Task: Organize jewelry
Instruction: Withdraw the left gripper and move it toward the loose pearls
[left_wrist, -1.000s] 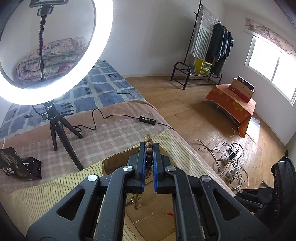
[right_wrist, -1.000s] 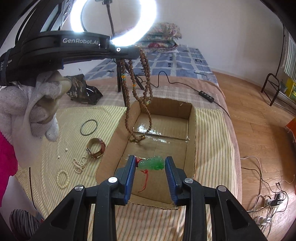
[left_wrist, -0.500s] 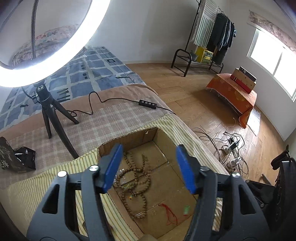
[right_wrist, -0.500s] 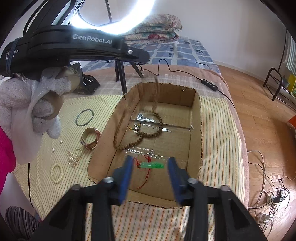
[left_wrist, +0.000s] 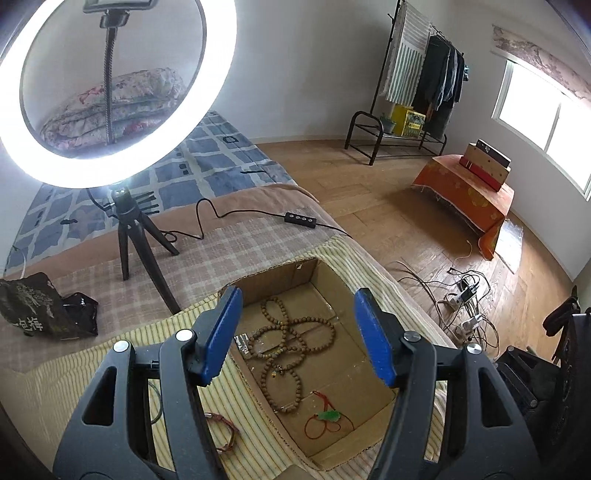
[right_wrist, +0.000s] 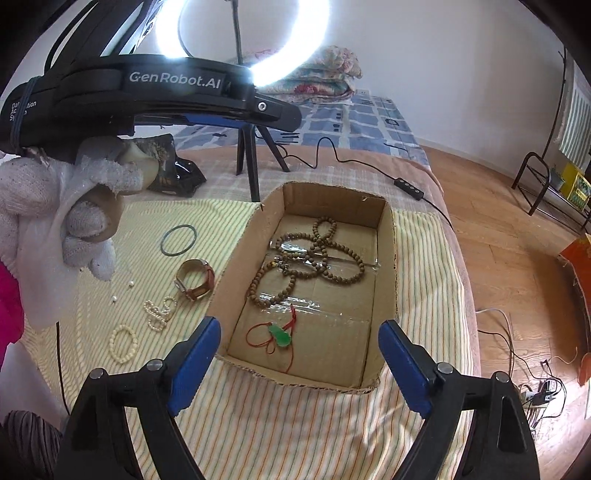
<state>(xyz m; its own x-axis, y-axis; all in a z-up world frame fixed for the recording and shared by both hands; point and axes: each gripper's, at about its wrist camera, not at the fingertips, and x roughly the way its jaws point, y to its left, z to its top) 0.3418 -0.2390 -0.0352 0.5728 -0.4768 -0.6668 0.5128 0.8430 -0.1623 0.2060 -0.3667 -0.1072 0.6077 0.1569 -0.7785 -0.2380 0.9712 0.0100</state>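
A long wooden bead necklace (right_wrist: 314, 258) (left_wrist: 288, 343) lies coiled on the floor of an open cardboard box (right_wrist: 384, 258) (left_wrist: 321, 273). Near the box's front lies a green pendant on a red cord (right_wrist: 280, 334) (left_wrist: 328, 416). My left gripper (left_wrist: 295, 306) hangs open above the box with nothing between its blue pads. In the right wrist view it reaches in from the upper left (right_wrist: 284, 116), held by a gloved hand (right_wrist: 55, 206). My right gripper (right_wrist: 299, 328) is over the box's front edge, its jaws opening and empty.
On the striped cloth left of the box lie a dark bangle (right_wrist: 178, 239), a brown-strapped watch (right_wrist: 195, 282), a pearl strand (right_wrist: 159, 312) and a cream bead bracelet (right_wrist: 123, 343). A ring light on a tripod (left_wrist: 129, 236), its cable and a black bag (left_wrist: 40, 310) stand behind.
The left gripper opened and the bead necklace fell into the box. The right gripper opened wide and the green pendant dropped onto the box floor. Both grippers drew back a little.
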